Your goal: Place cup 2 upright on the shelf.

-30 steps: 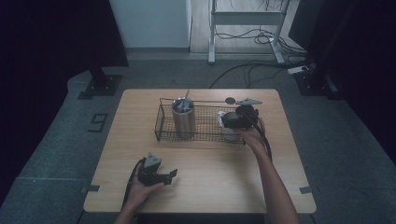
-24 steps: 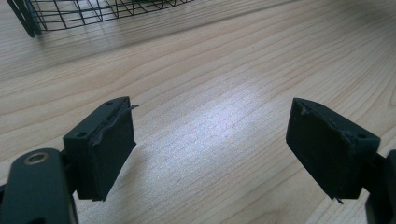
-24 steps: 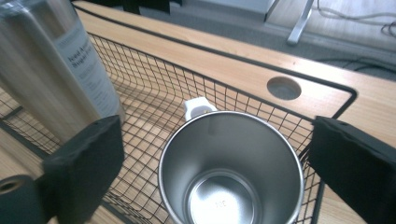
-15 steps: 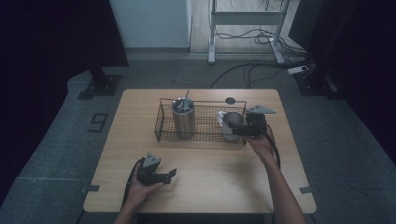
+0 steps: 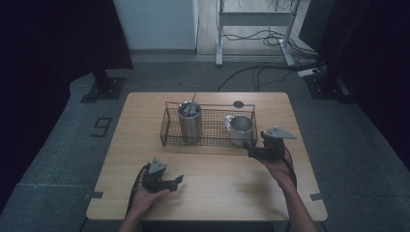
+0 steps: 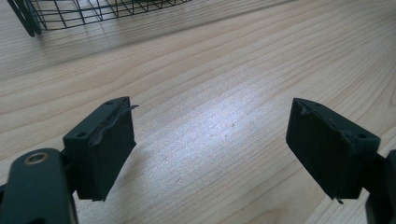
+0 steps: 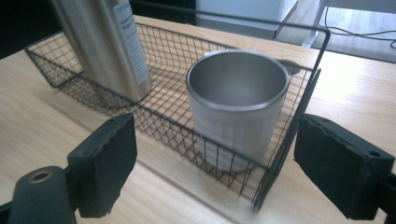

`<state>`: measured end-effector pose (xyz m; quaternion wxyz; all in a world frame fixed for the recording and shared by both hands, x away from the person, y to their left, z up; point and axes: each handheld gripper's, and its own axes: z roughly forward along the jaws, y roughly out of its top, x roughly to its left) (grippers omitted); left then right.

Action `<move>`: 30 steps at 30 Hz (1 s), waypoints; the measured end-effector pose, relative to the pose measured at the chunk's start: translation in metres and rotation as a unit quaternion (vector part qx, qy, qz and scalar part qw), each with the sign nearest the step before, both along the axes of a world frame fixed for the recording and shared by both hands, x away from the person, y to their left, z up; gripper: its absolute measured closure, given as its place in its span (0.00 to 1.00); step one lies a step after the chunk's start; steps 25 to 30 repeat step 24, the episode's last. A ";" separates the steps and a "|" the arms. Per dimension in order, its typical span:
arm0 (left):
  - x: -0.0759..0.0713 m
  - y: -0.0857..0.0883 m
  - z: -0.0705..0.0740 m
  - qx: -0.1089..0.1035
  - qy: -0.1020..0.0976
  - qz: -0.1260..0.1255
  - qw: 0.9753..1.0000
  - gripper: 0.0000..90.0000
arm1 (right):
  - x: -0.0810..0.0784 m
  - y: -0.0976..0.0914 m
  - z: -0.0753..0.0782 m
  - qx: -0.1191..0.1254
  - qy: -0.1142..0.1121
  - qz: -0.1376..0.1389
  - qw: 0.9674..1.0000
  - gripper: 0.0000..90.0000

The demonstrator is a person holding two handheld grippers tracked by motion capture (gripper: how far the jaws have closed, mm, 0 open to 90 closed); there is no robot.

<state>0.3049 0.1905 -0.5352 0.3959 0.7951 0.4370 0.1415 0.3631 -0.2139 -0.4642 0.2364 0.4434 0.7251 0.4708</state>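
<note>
The right gripper (image 5: 253,152) has drawn back from the steel cup (image 5: 240,128), which stands upright at the right end of the wire basket (image 5: 164,131) beside the bottle (image 5: 189,122). Its 2 jaws gape empty, so the cup looks delivered. The left gripper (image 5: 177,181) rests on the table (image 5: 217,193), jaws apart (nothing held).

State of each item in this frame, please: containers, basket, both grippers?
Cup: upright, empty, inside the basket.
Bottle: upright, inside the basket.
Basket: holds both containers.
Left gripper: fingers apart, nothing between.
Right gripper: fingers apart, nothing between, facing the cup.
</note>
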 end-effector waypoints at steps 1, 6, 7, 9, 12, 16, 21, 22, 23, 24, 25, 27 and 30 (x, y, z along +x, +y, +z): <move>0.000 0.000 0.000 0.001 0.001 0.000 1.000 0.17 | -0.003 -0.001 -0.002 -0.001 0.001 0.000 1.000 0.15; 0.000 0.000 0.000 0.001 0.000 0.001 1.000 0.17 | -0.020 -0.007 -0.018 0.007 0.007 -0.003 1.000 0.16; 0.000 0.000 0.000 0.001 0.000 0.001 1.000 0.17 | -0.022 -0.008 -0.022 0.009 0.009 -0.004 1.000 0.16; 0.000 0.000 0.000 0.001 0.000 0.002 1.000 0.17 | -0.028 -0.010 -0.029 0.011 0.016 -0.003 1.000 0.16; 0.000 0.001 0.000 0.001 0.000 0.002 1.000 0.17 | -0.037 -0.012 -0.039 0.006 0.020 -0.004 1.000 0.16; 0.000 0.001 -0.001 0.002 0.000 0.002 1.000 0.17 | -0.045 -0.014 -0.049 0.005 0.024 -0.004 1.000 0.16; -0.001 0.000 0.000 0.001 -0.002 0.002 1.000 0.17 | -0.046 -0.014 -0.056 0.001 0.031 -0.006 1.000 0.15; -0.001 0.000 0.001 0.001 -0.002 0.003 1.000 0.17 | -0.046 -0.015 -0.056 0.002 0.030 -0.007 1.000 0.15; 0.000 0.001 0.001 0.000 -0.002 0.002 1.000 0.17 | -0.046 -0.015 -0.056 0.003 0.029 -0.008 1.000 0.15; 0.000 0.001 0.001 0.000 -0.003 0.003 1.000 0.17 | -0.046 -0.015 -0.057 0.002 0.029 -0.009 1.000 0.15; 0.000 0.001 0.001 0.000 -0.003 0.003 1.000 0.17 | -0.046 -0.015 -0.057 0.002 0.029 -0.009 1.000 0.15; 0.000 0.001 0.001 0.000 -0.003 0.003 1.000 0.17 | -0.046 -0.015 -0.057 0.002 0.029 -0.009 1.000 0.15; 0.000 0.001 0.001 0.000 -0.003 0.003 1.000 0.17 | -0.046 -0.015 -0.057 0.002 0.029 -0.009 1.000 0.15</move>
